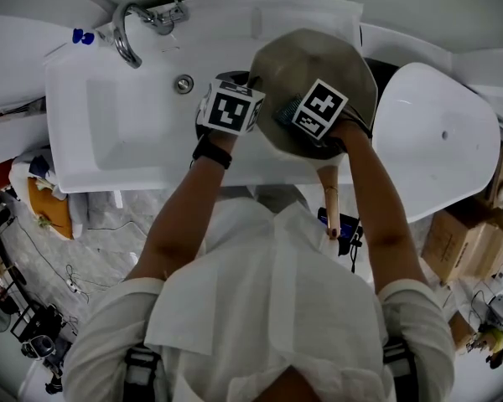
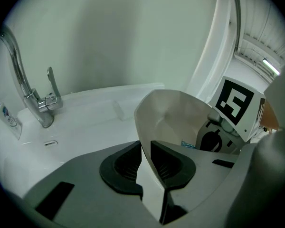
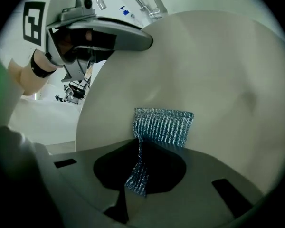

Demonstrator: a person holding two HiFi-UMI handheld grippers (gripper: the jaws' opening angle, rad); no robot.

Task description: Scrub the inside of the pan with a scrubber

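Over the white sink, head view first: one pan tilted at the basin's right end, its wooden handle pointing back at the person, one tap behind, and cables and boxes on the floor. Two grippers: left gripper at the rim, right gripper inside. Left gripper view: jaws clamped on the pan's rim. Right gripper view: jaws pinching one blue mesh scrubber, pressed flat on the pan's inner wall.
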